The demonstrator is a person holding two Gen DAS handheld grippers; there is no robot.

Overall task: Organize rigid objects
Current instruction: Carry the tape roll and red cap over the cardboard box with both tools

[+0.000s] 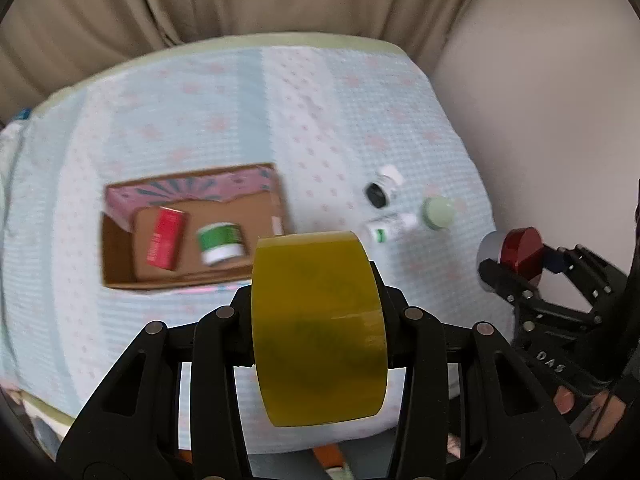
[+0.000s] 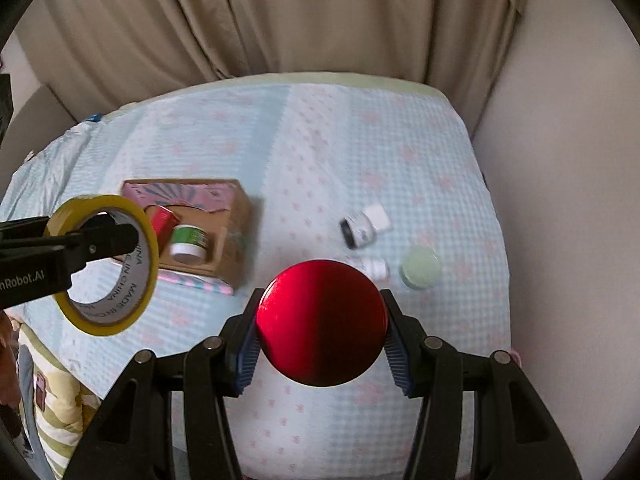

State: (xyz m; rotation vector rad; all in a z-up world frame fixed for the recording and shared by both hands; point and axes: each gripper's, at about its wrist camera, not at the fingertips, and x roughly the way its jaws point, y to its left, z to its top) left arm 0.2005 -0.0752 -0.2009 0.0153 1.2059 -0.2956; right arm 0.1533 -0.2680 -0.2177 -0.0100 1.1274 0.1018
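Clamped edge-on in your left tool, a roll of yellow tape fills the near field of the left wrist view, its flat sides pinched between the black fingers. Seen from the right wrist view, the same roll shows its open core facing sideways, hanging above the near left part of the bed. Your right tool grips a round red-lidded tin, the blue ribbed pads pressed against its rim on both sides; both held things are clear of the checked, pale blue bedspread below.

On the bedspread, an open cardboard box lies to the left, holding a red carton and, just beside it, a green-and-white jar on its side. Well apart to the right sit a pale green round lid or jar, a small white bottle lying flat, and what seems a dark-capped white bottle, blurred. Beige curtains hang behind the bed.
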